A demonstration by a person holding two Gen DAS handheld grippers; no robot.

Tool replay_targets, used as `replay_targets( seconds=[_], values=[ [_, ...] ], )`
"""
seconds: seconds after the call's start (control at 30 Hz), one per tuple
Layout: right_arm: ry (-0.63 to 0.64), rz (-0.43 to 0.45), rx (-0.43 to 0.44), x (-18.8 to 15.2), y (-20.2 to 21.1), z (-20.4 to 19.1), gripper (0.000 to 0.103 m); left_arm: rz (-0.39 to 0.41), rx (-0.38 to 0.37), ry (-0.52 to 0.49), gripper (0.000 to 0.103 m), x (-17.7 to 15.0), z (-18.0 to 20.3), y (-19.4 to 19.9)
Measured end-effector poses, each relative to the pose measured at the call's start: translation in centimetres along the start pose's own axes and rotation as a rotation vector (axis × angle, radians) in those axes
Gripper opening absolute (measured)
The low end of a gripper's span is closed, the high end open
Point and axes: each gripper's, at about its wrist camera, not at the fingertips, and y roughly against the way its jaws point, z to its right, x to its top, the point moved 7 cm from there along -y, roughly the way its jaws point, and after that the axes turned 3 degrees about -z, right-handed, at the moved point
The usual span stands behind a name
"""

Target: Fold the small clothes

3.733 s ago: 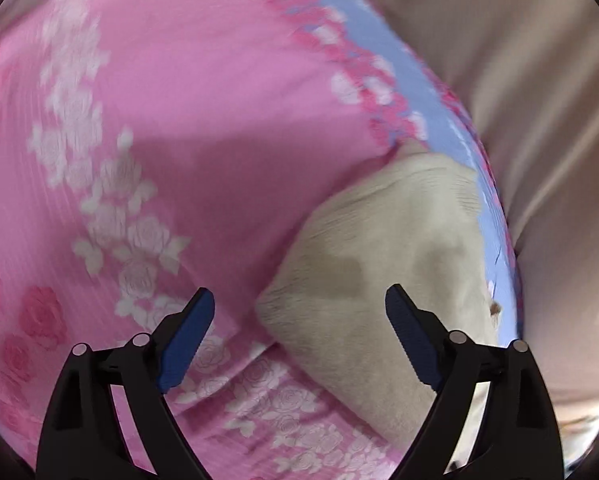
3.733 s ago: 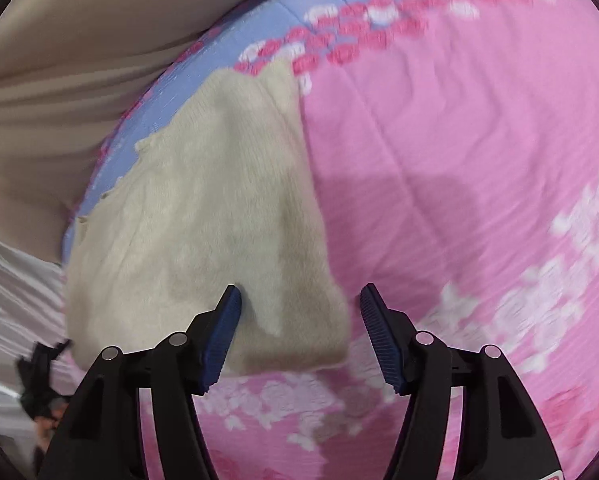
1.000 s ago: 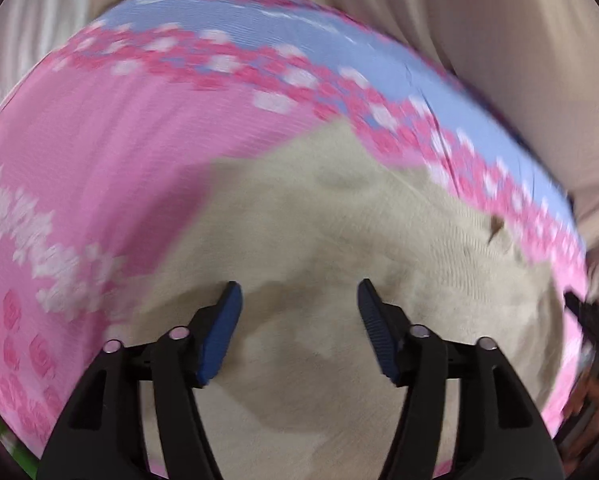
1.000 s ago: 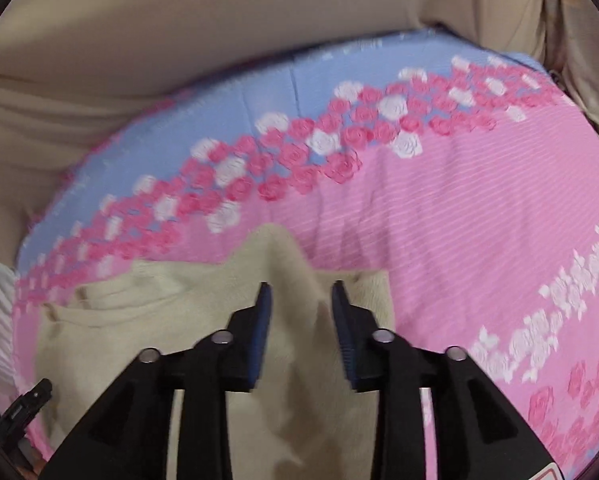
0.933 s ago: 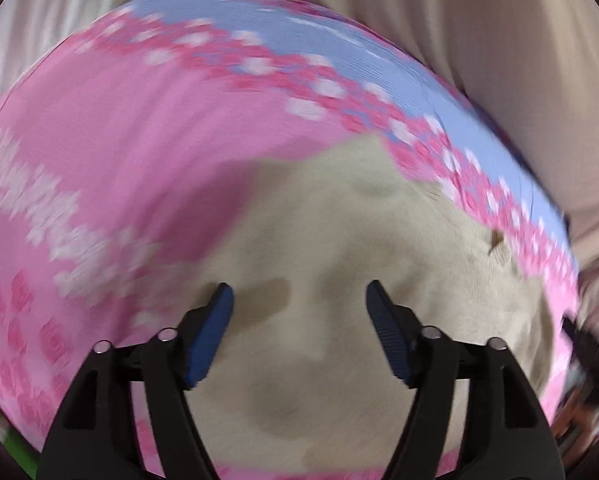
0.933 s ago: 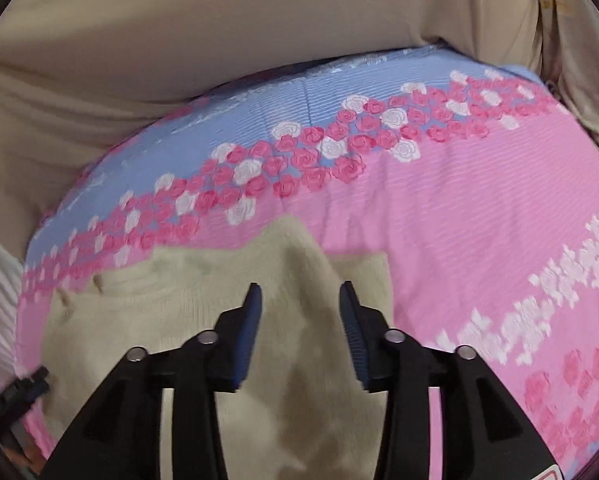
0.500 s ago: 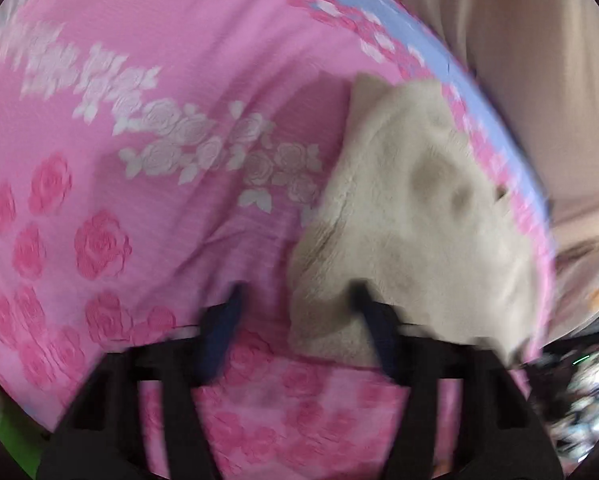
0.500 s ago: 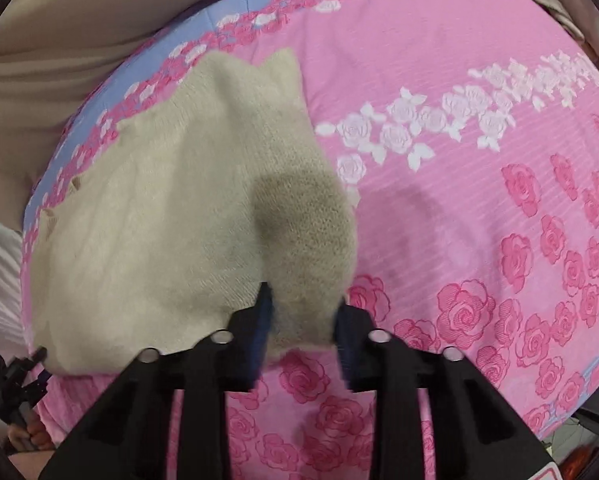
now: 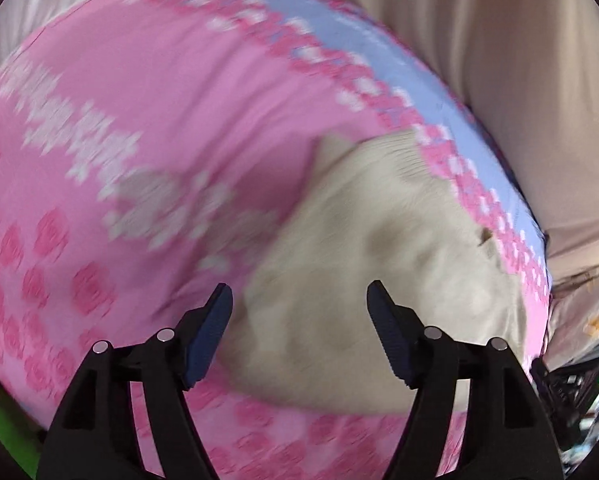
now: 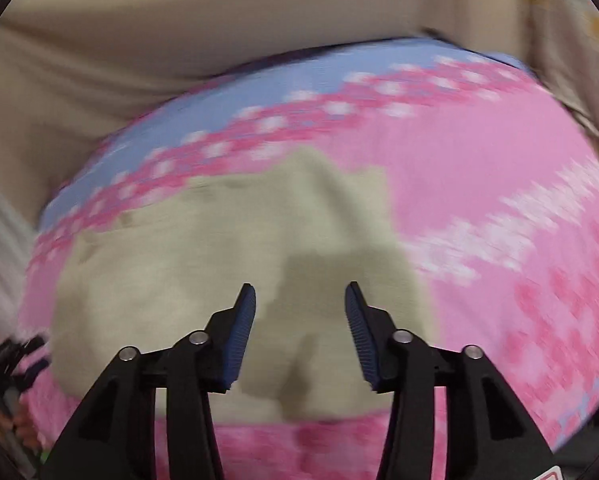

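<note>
In your left wrist view, the left gripper [image 9: 299,312] stands wide, its blue-padded jaws having just been opening, with nothing pinched between them; the pads hang clear above the cloth. Below and beyond them lies the cream knitted garment [image 9: 383,248], folded into a rough wedge, on the pink bedspread with rose print [image 9: 147,120]. The garment sits toward the right and far side of the spread, its far edge touching the band of pink roses beside the pale blue border [image 9: 383,52]. Beige draped fabric [image 9: 499,60] rises behind the bed. The view is blurred. In your right wrist view, the right gripper [image 10: 301,312] has a narrower gap, its jaws having just been parting a little, and they grip nothing. The same cream garment [image 10: 219,256] spreads under and to the left of the jaws, on the pink bedspread [image 10: 479,168], its far corner near the rose band.
</note>
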Motion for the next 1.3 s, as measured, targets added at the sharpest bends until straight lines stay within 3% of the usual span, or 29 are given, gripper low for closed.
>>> replay_targets(
  seconds=[0.1, 0.17, 0.23, 0.27, 0.37, 0.4, 0.53, 0.6, 0.7, 0.8, 0.9, 1.0, 1.13, 1.2, 1.27, 1.3],
  values=[
    [0.106, -0.091, 0.091, 0.4, -4.1, -5.2, 0.008, 0.003, -0.067, -0.083, 0.067, 1.1, 4.6, -1.0],
    [0.196, -0.164, 0.069, -0.1, -7.6, -8.0, 0.008, -0.012, -0.077, -0.187, 0.067, 1.3, 7.9, -2.5],
    [0.237, -0.199, 0.015, -0.2, -10.3, -8.6, 0.008, -0.038, -0.011, -0.254, 0.067, 1.0, 9.7, -5.3],
    [0.235, -0.205, 0.007, 0.2, -11.3, -8.3, 0.003, -0.068, 0.044, -0.263, 0.067, 0.9, 9.8, -7.3],
    [0.157, -0.206, 0.038, 2.3, -11.2, -7.7, 0.002, -0.093, 0.113, -0.26, 0.068, 0.9, 9.6, -9.5],
    [0.142, -0.173, 0.037, 3.1, -10.1, -7.7, 0.008, -0.089, 0.116, -0.264, 0.068, 1.1, 10.0, -9.2],
    [0.128, -0.095, 0.077, 3.5, -6.2, -7.9, 0.012, -0.056, 0.044, -0.18, 0.07, 1.2, 8.9, -6.2],
    [0.123, -0.105, 0.085, 2.5, -5.9, -7.8, 0.012, -0.028, 0.026, -0.092, 0.078, 1.1, 6.3, -4.6],
    [0.125, -0.141, 0.089, 0.3, -6.8, -8.2, 0.012, 0.0, 0.015, 0.05, 0.079, 1.0, 1.4, -3.1],
    [0.142, -0.177, 0.097, -1.6, -7.4, -9.1, 0.012, -0.018, 0.03, 0.148, 0.079, 0.7, -2.6, -3.2],
    [0.185, -0.2, 0.091, -2.0, -8.4, -10.3, 0.012, -0.071, -0.017, 0.235, 0.079, 0.0, -4.6, -4.2],
    [0.193, -0.219, 0.075, -1.9, -9.4, -10.8, 0.013, -0.063, -0.076, 0.238, 0.084, 0.2, -4.0, -4.8],
    [0.173, -0.252, 0.07, -2.0, -10.6, -10.5, 0.013, -0.063, -0.056, 0.174, 0.086, 0.8, -2.9, -5.5],
    [0.167, -0.252, 0.071, -2.0, -10.6, -10.5, 0.014, -0.065, -0.046, 0.144, 0.083, 1.2, -2.3, -5.7],
    [0.164, -0.253, 0.073, -1.9, -10.6, -10.6, 0.015, -0.063, -0.077, 0.148, 0.052, 1.7, -2.0, -6.0],
    [0.16, -0.255, 0.075, -1.9, -10.7, -10.5, 0.015, -0.073, -0.115, 0.163, 0.043, 1.7, -2.1, -6.1]
  ],
)
